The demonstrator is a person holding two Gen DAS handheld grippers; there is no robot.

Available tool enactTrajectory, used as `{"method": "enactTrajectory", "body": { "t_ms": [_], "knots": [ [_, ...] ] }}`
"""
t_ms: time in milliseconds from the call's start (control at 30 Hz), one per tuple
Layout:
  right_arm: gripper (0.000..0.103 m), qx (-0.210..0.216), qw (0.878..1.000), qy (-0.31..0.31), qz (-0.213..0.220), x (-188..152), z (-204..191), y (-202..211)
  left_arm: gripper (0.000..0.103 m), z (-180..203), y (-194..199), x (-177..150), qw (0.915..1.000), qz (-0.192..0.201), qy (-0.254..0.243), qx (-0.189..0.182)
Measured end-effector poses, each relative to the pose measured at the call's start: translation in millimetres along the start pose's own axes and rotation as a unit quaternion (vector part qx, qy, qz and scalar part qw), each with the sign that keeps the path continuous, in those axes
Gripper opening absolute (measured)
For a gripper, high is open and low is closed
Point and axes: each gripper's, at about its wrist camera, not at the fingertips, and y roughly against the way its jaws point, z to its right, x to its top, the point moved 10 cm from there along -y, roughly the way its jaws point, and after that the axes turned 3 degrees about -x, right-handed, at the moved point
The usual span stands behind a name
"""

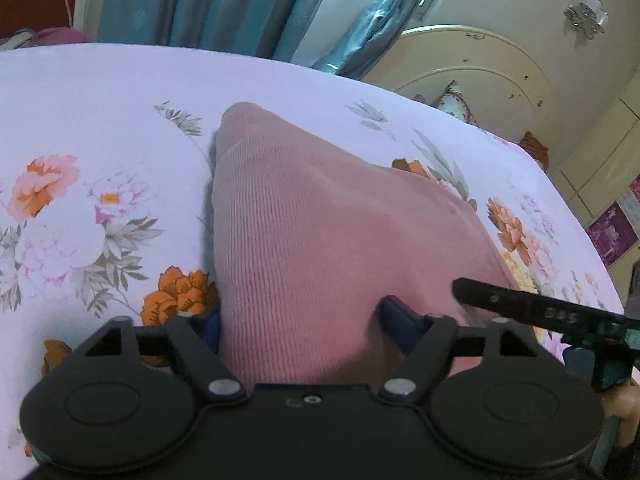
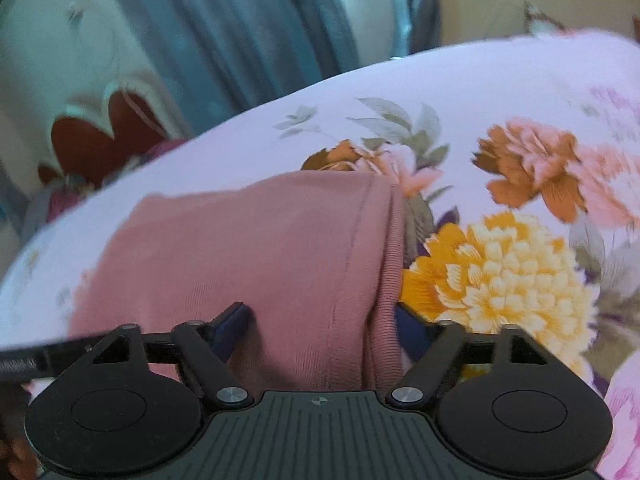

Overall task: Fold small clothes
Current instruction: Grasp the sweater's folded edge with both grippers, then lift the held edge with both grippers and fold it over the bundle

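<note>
Pink ribbed cloth fills the gap between the fingers of the left gripper [image 1: 304, 320]; its jaws stand wide, with the pink garment [image 1: 320, 220] bunched between them, though whether they press it I cannot tell; a blue finger pad [image 1: 400, 324] shows on the right side. From the right wrist, the right gripper [image 2: 320, 320] likewise stands spread, the garment [image 2: 260, 248] lying between its fingers, its ribbed hem [image 2: 390, 280] running along the right edge; grip there is also unclear. Beneath lies the floral bedsheet [image 1: 80, 120], lilac with orange, pink and yellow flowers; the garment rests on it near the middle. Beyond the bed hang teal curtains [image 1: 220, 0]; a cream headboard [image 1: 480, 68] stands at the right.
</note>
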Motion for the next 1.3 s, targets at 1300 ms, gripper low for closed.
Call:
{"method": "enactTrajectory", "body": {
  "t_ms": [1300],
  "knots": [
    [0.021, 0.168, 0.985, 0.011, -0.032, -52, -473, -98, 0.034, -329, 286, 64, 0.9938, 0.088, -0.001, 0.068]
  ]
}}
